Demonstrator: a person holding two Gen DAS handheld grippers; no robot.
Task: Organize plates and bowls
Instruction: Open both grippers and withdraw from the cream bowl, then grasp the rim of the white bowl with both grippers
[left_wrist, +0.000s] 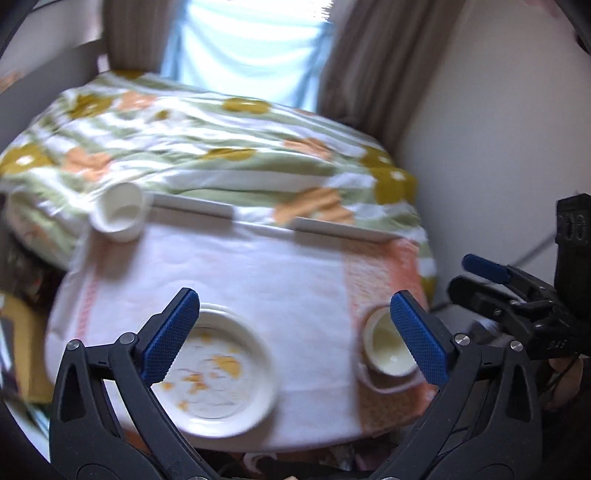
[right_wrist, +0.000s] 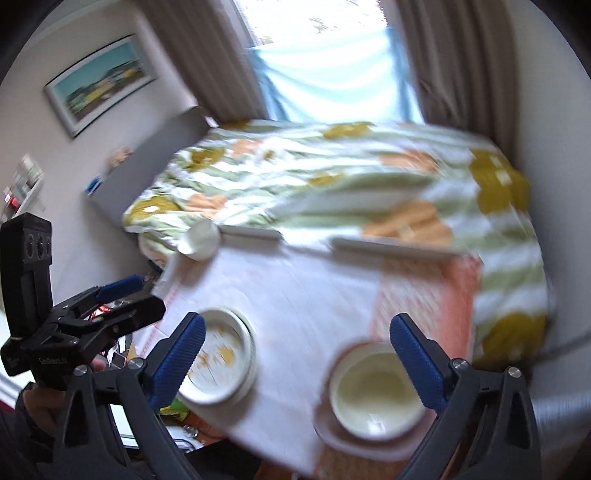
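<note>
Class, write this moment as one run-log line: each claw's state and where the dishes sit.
left claw: open, empty | right claw: open, empty | patterned plate: on cloth | cream bowl: on saucer

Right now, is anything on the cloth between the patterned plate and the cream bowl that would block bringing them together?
Nothing visible: only bare white cloth lies between the patterned plate and the cream bowl.

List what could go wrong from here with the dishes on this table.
The patterned plate lies at the table's near edge; a knock could tip it off. The cream bowl sits on a loose plate near that edge and could slide. The white cup lies tipped at the far corner and may roll.
</note>
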